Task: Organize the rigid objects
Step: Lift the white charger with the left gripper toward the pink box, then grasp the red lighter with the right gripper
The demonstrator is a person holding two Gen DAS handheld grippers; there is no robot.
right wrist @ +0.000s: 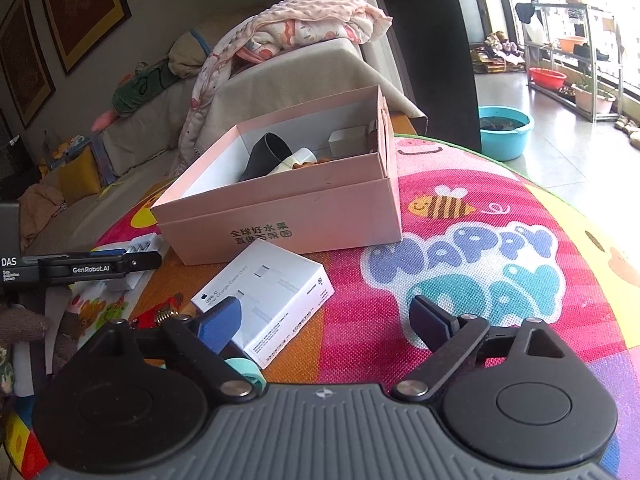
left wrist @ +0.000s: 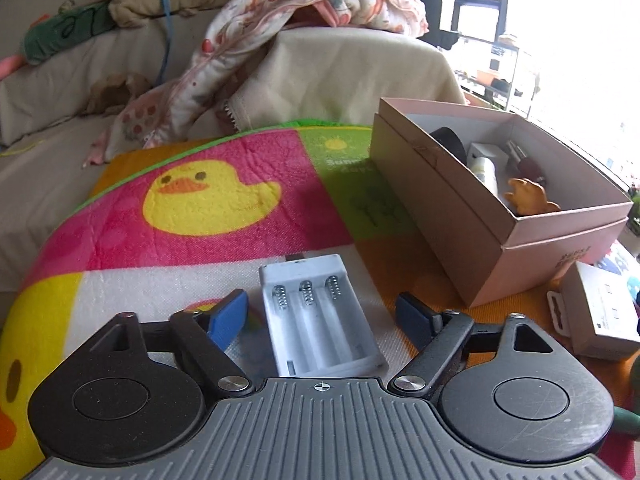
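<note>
A white battery holder [left wrist: 320, 316] with three springs lies on the colourful play mat, between the open fingers of my left gripper [left wrist: 322, 314], which do not touch it. The pink cardboard box [left wrist: 460, 224] stands to the right and holds a black roll, a white tube and a brown cookie-shaped toy. In the right wrist view my right gripper [right wrist: 326, 322] is open and empty above the mat, its left finger over a white USB-C charger box [right wrist: 268, 296]. The pink box [right wrist: 288, 224] stands behind it. The left gripper [right wrist: 96, 266] shows at the left edge.
A sofa with a draped blanket [left wrist: 304, 24] lies behind the mat. A teal ring [right wrist: 246, 372] lies by my right gripper's left finger. A knitted toy [right wrist: 24, 326] sits at the left. A blue basin [right wrist: 506, 130] stands on the floor beyond the mat.
</note>
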